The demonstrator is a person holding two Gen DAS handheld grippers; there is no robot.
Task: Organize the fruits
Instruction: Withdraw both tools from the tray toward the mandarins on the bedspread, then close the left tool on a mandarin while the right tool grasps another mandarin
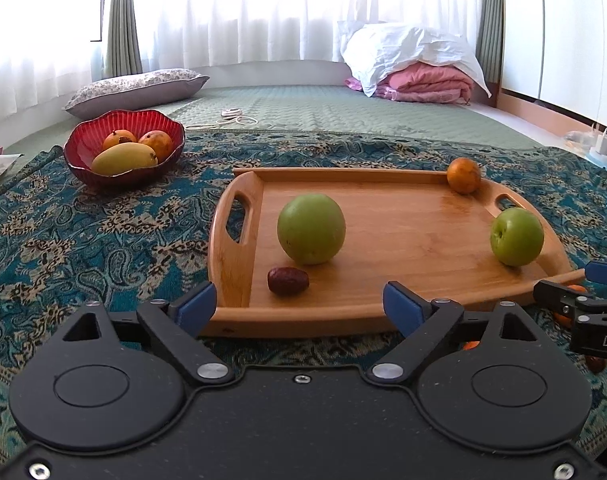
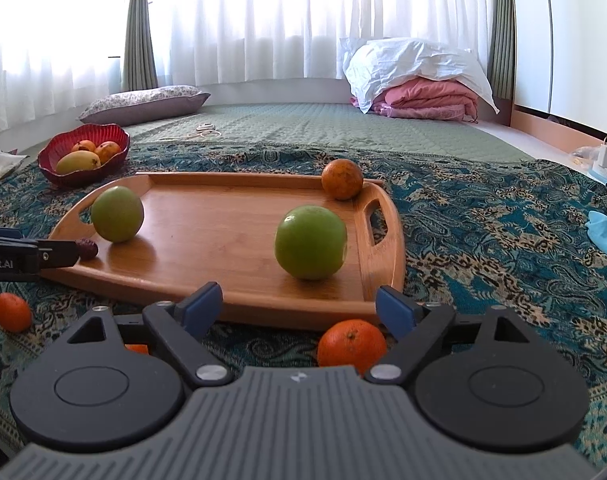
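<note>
The tray (image 1: 383, 208) is made of smooth, lightly glossed wood. The green fruits (image 1: 311, 228) are smooth-skinned with a dull sheen; the date (image 1: 288, 280) is wrinkled. The red bowl (image 1: 83, 144) is ribbed and glossy. The patterned cloth (image 1: 103, 232) is woven and matt. The tongs (image 1: 299, 304) are matt black plastic with blue pads (image 1: 195, 304).

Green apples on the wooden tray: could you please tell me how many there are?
2. One green apple sits near the tray's left handle beside a date; the other green apple sits near the right handle. None looks hidden.
</note>
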